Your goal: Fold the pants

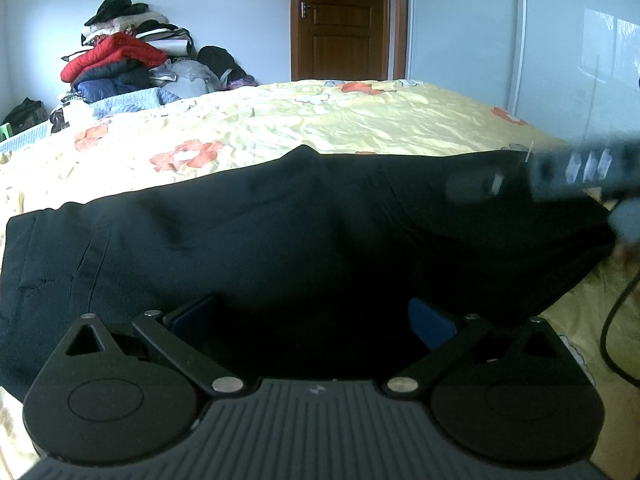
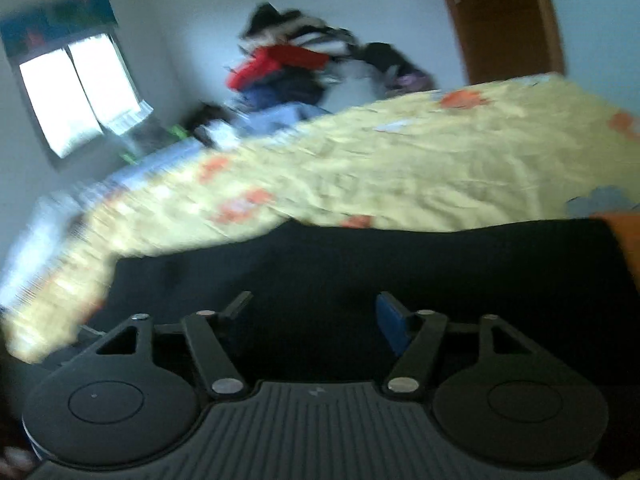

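Note:
Black pants (image 1: 280,232) lie spread across the near part of a bed with a yellow flowered cover (image 1: 320,120). My left gripper (image 1: 312,320) is open, low over the pants' near edge, its blue pads (image 1: 430,322) wide apart with nothing between them. My right gripper shows blurred at the right of the left wrist view (image 1: 496,184), over the pants' right end. In the right wrist view the right gripper (image 2: 312,316) is open above the black pants (image 2: 360,272), and the picture is motion-blurred.
A pile of clothes (image 1: 128,64) is stacked beyond the bed's far left. A brown door (image 1: 340,20) and a white wardrobe (image 1: 500,40) stand behind the bed. A window (image 2: 76,92) is on the left wall. A black cable (image 1: 612,320) hangs at right.

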Demonstrator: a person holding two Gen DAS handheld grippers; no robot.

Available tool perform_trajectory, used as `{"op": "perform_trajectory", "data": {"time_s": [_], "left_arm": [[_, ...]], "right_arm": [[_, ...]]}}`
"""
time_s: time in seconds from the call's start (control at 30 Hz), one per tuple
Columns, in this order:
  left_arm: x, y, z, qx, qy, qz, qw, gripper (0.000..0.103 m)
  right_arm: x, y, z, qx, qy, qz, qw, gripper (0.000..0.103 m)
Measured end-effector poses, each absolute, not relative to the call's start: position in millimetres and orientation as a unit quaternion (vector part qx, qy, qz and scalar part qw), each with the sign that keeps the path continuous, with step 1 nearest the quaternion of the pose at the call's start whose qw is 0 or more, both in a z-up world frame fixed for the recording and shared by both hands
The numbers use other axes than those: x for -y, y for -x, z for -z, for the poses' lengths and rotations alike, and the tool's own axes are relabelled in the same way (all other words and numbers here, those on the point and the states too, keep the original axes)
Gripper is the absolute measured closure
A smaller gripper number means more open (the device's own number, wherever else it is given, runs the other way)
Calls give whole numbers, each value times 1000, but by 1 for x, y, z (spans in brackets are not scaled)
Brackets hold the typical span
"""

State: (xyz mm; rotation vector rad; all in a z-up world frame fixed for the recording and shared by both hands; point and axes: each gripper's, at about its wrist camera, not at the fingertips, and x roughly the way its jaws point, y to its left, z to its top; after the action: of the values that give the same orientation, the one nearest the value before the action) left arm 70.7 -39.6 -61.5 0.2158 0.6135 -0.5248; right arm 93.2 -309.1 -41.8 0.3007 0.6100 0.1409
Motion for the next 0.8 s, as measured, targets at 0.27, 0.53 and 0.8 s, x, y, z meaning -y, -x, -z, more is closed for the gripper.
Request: {"op": "perform_trajectory", "data": {"time_s": [0.27, 0.53, 0.8], "left_arm": [[39, -71, 61, -297, -102, 255, 915, 0], [58, -75, 38, -303, -15, 290, 908, 1], [135, -109, 28, -274, -51, 269, 922, 1]], "right_arm": [[272, -92, 57, -347, -14, -12, 938, 0], [353, -78, 36, -340, -92, 12, 936, 0], [383, -113, 60, -354, -59, 83, 930, 0]]}}
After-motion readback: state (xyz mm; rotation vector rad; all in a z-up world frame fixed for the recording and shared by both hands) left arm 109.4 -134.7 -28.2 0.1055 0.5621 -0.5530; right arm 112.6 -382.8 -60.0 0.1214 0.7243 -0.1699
